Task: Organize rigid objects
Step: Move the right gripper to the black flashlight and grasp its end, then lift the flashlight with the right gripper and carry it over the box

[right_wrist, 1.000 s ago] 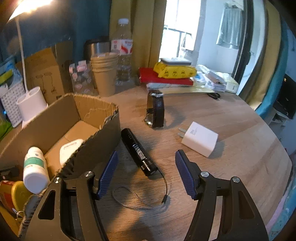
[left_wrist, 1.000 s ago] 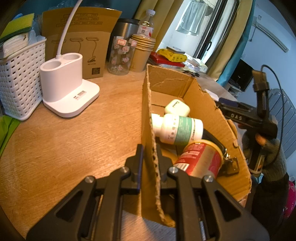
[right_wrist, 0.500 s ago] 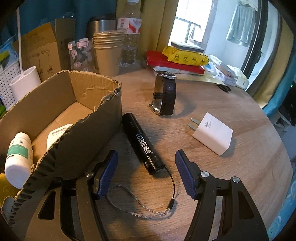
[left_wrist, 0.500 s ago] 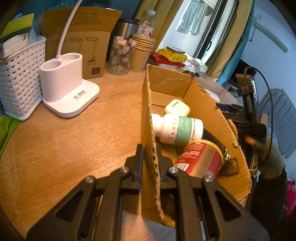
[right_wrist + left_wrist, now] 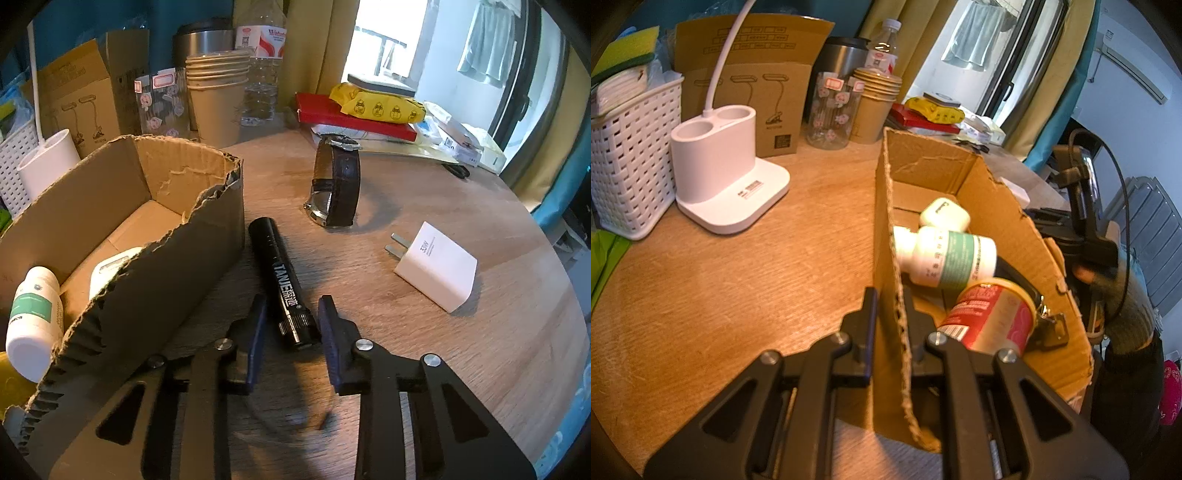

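Clamping the near wall of the box (image 5: pixel 997 206), the left gripper (image 5: pixel 889 325) has its jaws shut on the cardboard edge, one finger outside and one inside. Within the box lie a white bottle (image 5: pixel 945 256) with a green label, a red can (image 5: pixel 991 319) and a small white case (image 5: pixel 945 214), the bottle resting between the case and the can.

On the other side of the box, the right gripper (image 5: pixel 291 332) reaches down over the torch (image 5: pixel 282 282), which lies on the tabletop (image 5: pixel 461 350) just beside the box's outer wall. Its jaws are closing, with the torch's near end between the blue pads (image 5: pixel 256 332); a narrow gap shows on either side, so the pads do not yet press on it.

Farther out on the tabletop stand a watch (image 5: pixel 337 184) on its strap and, well apart to its right, a white charger (image 5: pixel 436 271) with its prongs toward the watch.

Behind the box sit a lamp base (image 5: pixel 724 173), a white basket (image 5: pixel 628 162), a stack of paper cups (image 5: pixel 873 107) and a clear jar (image 5: pixel 833 110).
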### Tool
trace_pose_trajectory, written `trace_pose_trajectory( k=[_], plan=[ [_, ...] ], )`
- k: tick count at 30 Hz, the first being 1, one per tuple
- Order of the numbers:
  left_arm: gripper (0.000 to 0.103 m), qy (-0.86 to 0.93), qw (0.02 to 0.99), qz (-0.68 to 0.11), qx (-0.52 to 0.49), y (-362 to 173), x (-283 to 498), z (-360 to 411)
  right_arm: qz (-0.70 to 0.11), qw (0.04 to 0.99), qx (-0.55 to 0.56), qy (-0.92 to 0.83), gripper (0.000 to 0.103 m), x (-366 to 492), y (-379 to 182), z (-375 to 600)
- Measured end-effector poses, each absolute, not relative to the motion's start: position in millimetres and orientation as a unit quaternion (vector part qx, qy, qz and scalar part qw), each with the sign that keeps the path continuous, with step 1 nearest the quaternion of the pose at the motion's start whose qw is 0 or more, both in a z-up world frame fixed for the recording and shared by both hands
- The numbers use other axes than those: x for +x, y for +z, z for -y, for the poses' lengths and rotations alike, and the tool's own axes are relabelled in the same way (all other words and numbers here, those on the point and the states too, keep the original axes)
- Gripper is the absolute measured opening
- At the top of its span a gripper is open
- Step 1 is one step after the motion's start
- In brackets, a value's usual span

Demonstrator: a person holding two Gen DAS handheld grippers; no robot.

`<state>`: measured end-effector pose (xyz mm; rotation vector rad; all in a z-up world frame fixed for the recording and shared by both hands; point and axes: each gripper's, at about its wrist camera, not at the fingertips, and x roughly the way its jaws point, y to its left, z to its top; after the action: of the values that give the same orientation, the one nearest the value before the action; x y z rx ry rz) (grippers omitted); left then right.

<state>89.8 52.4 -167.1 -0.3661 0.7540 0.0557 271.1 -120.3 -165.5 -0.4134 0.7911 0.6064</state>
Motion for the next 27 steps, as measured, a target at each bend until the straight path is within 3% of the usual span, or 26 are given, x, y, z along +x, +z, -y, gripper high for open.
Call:
trace_pose_trajectory(
  k=[5, 27],
  plan=[
    [0.012, 0.027, 0.913, -0.366, -0.178, -167, 90, -52, -0.364, 0.865, -0.193, 0.286, 0.022, 264, -162, 125],
    [0.012, 0.027, 0.913, -0.366, -0.178, -167, 90, -52, -0.29, 0.903, -0.159, 0.273, 0.022, 225, -109, 153]
  ],
)
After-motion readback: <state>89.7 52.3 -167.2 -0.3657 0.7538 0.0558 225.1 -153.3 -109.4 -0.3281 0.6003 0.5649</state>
